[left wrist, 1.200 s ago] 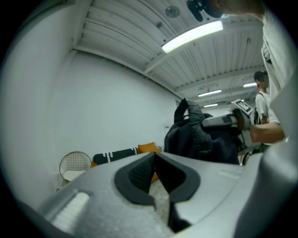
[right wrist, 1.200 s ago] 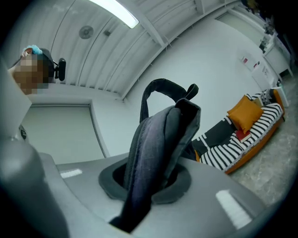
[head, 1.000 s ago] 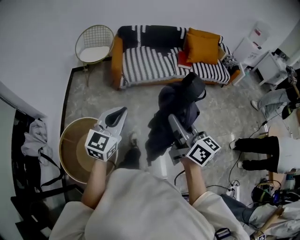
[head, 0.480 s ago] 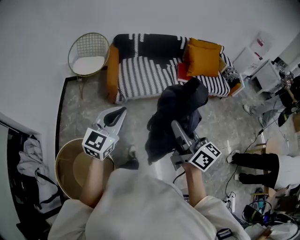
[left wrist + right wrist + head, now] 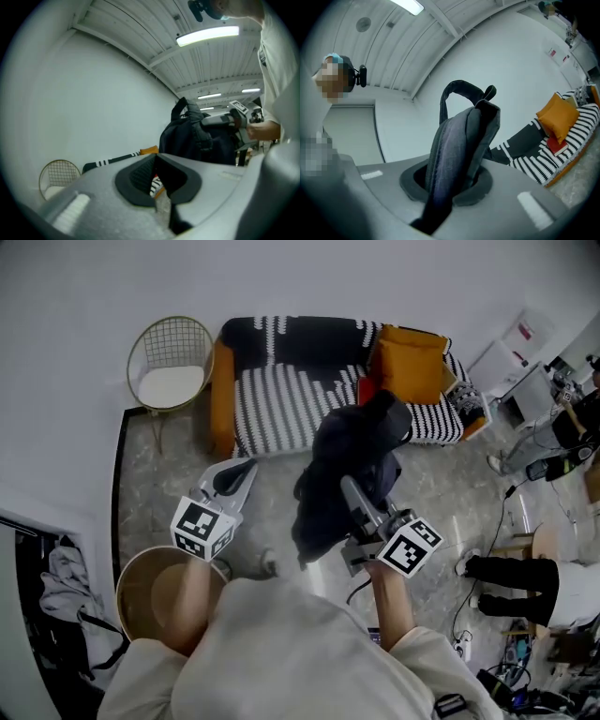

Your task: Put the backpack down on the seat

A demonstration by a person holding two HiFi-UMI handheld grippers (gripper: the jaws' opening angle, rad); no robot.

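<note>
Dark backpack (image 5: pixel 349 465) hangs by its strap in our right gripper's (image 5: pixel 352 493) narrow jaws, carried closer to the striped sofa (image 5: pixel 281 390) over the last second and now just short of its seat. Our left gripper (image 5: pixel 234 479), jaws together and empty, has come along beside it. We judge the set-down is next.

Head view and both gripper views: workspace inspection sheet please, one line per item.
Surface: striped sofa seat, mostly bare; grey stone floor.
Job's things: dark backpack hanging by its strap, not yet on the seat.
Clutter: orange cushion and red item at the sofa's right end.
Grippers: right gripper shut on the strap; left gripper shut, empty.
Cables: thin cable across the floor at right.
Surroundings: wire chair, round tub, a person's legs.
</note>
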